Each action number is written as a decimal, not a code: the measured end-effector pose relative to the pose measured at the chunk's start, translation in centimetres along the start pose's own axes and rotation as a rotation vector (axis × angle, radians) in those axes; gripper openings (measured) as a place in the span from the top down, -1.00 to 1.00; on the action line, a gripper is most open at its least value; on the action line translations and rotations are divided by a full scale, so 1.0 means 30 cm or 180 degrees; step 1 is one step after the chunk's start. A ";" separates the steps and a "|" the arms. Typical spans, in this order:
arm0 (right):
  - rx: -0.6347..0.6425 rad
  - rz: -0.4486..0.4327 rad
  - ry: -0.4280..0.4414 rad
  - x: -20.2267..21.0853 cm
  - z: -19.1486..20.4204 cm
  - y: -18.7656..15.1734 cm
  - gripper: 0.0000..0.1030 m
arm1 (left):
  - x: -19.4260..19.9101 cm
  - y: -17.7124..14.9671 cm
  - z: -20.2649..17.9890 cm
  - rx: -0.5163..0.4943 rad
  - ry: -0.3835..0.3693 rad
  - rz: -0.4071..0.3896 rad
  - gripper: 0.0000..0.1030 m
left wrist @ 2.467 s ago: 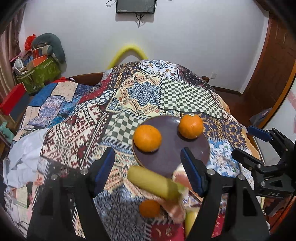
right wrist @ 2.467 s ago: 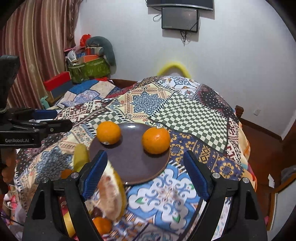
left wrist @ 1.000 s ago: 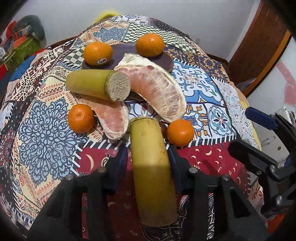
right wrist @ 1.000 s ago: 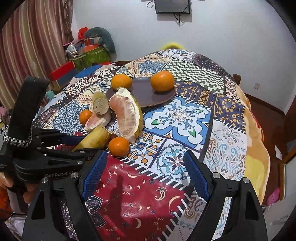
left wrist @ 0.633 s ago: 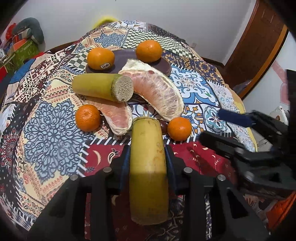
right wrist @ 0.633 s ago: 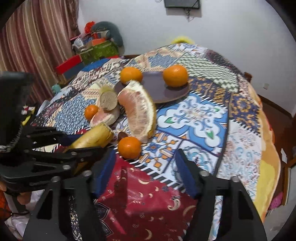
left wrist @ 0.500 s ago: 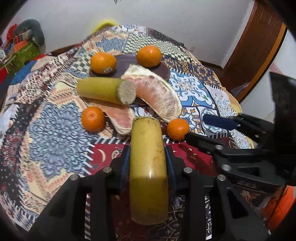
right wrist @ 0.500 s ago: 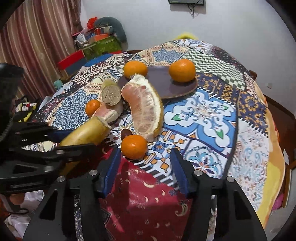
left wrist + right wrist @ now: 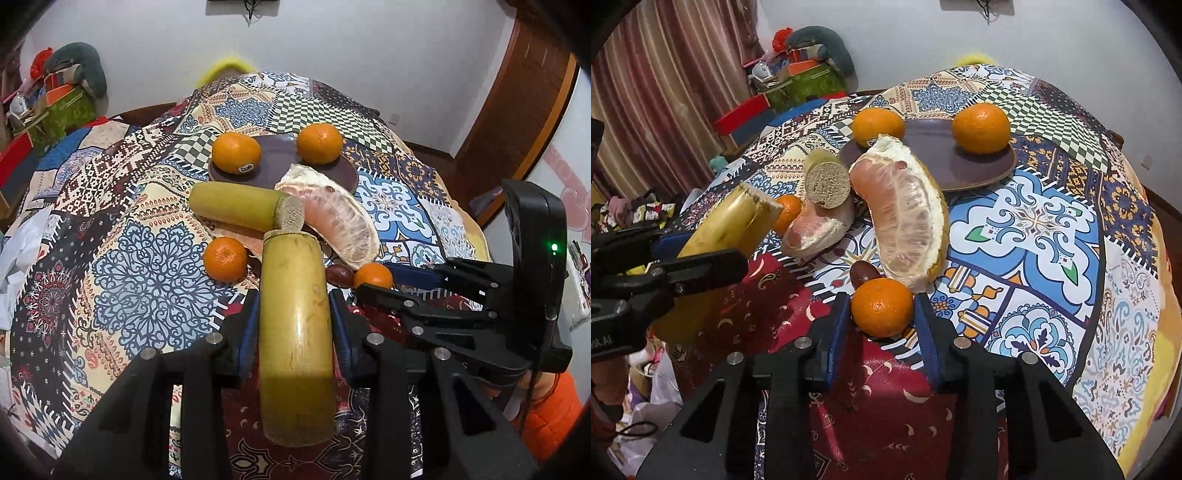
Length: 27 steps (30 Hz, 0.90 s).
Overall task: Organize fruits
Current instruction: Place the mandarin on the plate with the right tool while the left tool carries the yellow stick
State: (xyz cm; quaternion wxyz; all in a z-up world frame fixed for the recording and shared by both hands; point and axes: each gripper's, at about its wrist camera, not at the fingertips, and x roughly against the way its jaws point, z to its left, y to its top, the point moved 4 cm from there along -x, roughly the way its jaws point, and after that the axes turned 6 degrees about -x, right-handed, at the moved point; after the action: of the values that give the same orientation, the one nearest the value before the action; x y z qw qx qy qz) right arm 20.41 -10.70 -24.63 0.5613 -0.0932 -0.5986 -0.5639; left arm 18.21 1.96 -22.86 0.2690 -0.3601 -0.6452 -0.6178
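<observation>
A yellow-green sugarcane piece (image 9: pixel 295 332) is pinched between the pads of the left gripper (image 9: pixel 293 325) above the patchwork tablecloth (image 9: pixel 147 266). The right gripper (image 9: pixel 882 325), whose jaws have just been closing, is set around a small mandarin (image 9: pixel 882 307) (just beside a pomelo wedge (image 9: pixel 905 218)), its pads at the fruit's sides. Two oranges (image 9: pixel 980 127) are seen on the dark plate (image 9: pixel 945 166) behind.

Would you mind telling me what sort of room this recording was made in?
Most likely a lived-in room of a home: a patchwork cloth covers the table, striped curtains hang at one side, household clutter is piled in the corner, and a wooden door shows.
</observation>
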 end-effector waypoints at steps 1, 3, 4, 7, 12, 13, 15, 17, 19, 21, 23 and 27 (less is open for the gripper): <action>-0.0004 -0.0007 -0.0009 0.001 0.002 0.002 0.38 | 0.005 0.001 -0.002 0.0000 0.0003 -0.0013 0.29; -0.0019 -0.0055 -0.0014 0.019 0.000 0.007 0.38 | 0.019 0.007 -0.003 -0.0002 0.0006 -0.0051 0.29; -0.0027 -0.0095 -0.0018 0.035 -0.002 0.010 0.38 | 0.029 0.012 -0.004 -0.0001 0.0008 -0.0077 0.29; -0.0009 -0.0193 -0.0055 0.071 -0.004 0.021 0.38 | 0.055 0.033 -0.005 -0.0006 0.0018 -0.0159 0.29; 0.0016 -0.0391 -0.0108 0.136 -0.003 0.061 0.38 | 0.091 0.076 -0.004 0.0009 0.0022 -0.0296 0.29; 0.0015 -0.0445 -0.0111 0.151 -0.005 0.074 0.38 | 0.098 0.085 -0.005 0.0011 0.0025 -0.0320 0.29; 0.0015 -0.0519 -0.0106 0.173 -0.005 0.094 0.38 | 0.106 0.102 -0.003 0.0010 0.0027 -0.0360 0.29; 0.0022 -0.0590 -0.0117 0.189 -0.002 0.114 0.38 | 0.111 0.119 -0.001 0.0008 0.0034 -0.0395 0.29; 0.0021 -0.0646 -0.0125 0.202 -0.001 0.133 0.38 | 0.112 0.137 0.003 0.0005 0.0042 -0.0423 0.29; 0.0007 -0.0703 -0.0126 0.213 -0.006 0.154 0.38 | 0.110 0.153 0.007 0.0005 0.0052 -0.0444 0.29; -0.0009 -0.0758 -0.0134 0.219 -0.016 0.175 0.38 | 0.104 0.170 0.013 0.0013 0.0055 -0.0461 0.29; -0.0029 -0.0834 -0.0149 0.229 -0.030 0.208 0.38 | 0.086 0.206 0.025 0.0019 0.0059 -0.0493 0.29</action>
State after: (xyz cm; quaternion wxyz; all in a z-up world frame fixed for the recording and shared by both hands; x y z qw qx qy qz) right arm 23.14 -12.82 -15.99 0.4683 -0.0298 -0.6160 -0.6327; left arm 21.68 2.90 -17.16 0.2274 -0.3026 -0.6704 -0.6382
